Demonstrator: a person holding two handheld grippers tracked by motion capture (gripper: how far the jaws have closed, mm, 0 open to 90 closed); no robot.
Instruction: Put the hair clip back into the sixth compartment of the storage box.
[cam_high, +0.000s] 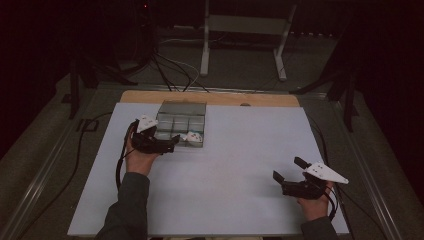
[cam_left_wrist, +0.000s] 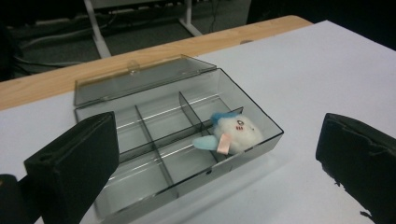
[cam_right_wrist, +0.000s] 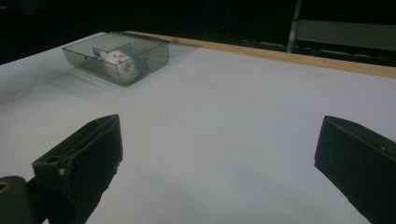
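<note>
Item one: the box (cam_left_wrist: 177, 135), clear plastic with dividers and its lid folded back, which I see on the far left part of the white counter (cam_high: 225, 190). In my left gripper view the dividers split it into several compartments.

Item two: the plush toy (cam_left_wrist: 232, 132), white with blue parts and a small pink tag. It lies in the corner compartment of the box, at the end nearer the counter's middle and on the person's side.

Item three: my left gripper (cam_high: 175, 141), held at the box's near-left edge, jaws wide apart and holding nothing.

Item four: my right gripper (cam_high: 289, 168), over the near right part of the counter, well apart from the box, jaws likewise spread and empty.
</note>
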